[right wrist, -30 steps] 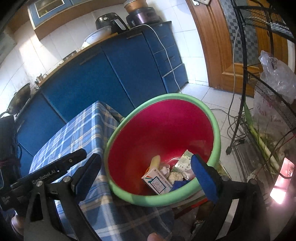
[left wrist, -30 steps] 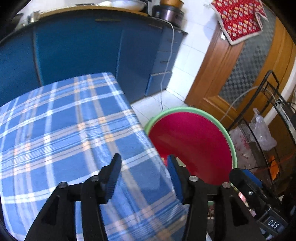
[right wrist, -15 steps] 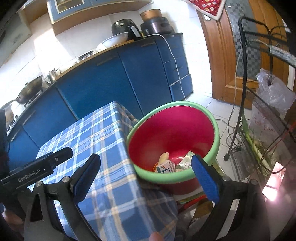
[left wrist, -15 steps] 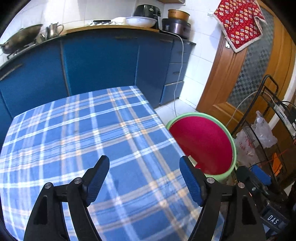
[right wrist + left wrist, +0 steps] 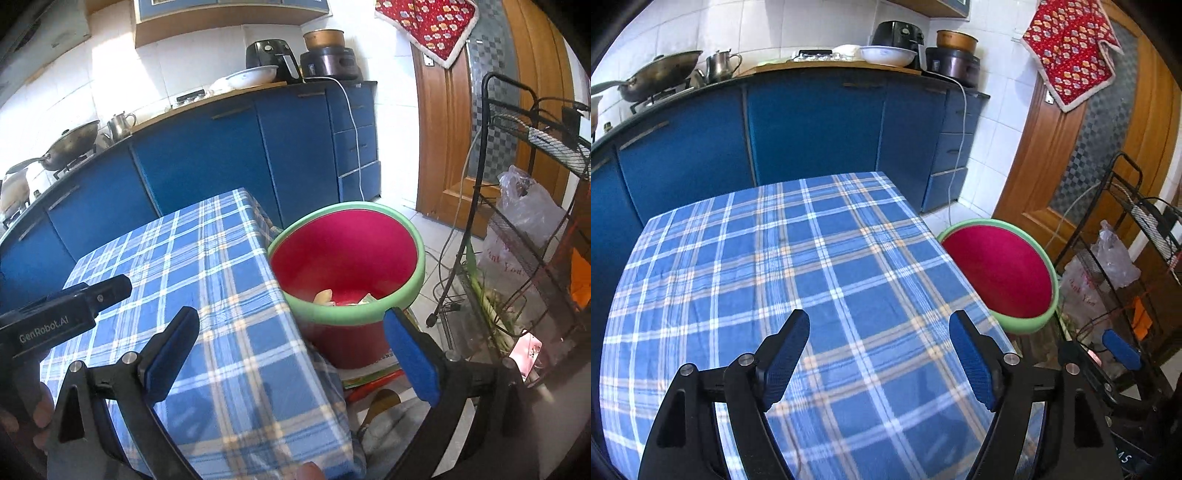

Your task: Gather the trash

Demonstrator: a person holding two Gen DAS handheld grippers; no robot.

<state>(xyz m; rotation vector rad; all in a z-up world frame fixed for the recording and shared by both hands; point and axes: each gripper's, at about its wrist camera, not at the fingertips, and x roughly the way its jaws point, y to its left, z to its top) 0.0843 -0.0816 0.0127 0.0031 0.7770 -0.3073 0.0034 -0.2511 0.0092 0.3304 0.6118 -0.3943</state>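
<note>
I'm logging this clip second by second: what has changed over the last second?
Both hand-held grippers pulled back and up from the red bin with green rim. The left hand-held gripper opened wider, now over the blue plaid tablecloth. The right hand-held gripper stayed open and empty. The trash stayed in the bin.

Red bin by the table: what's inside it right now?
In the red bin, the right wrist view shows a few pale scraps of trash at the bottom. The near green rim hides the rest.
</note>
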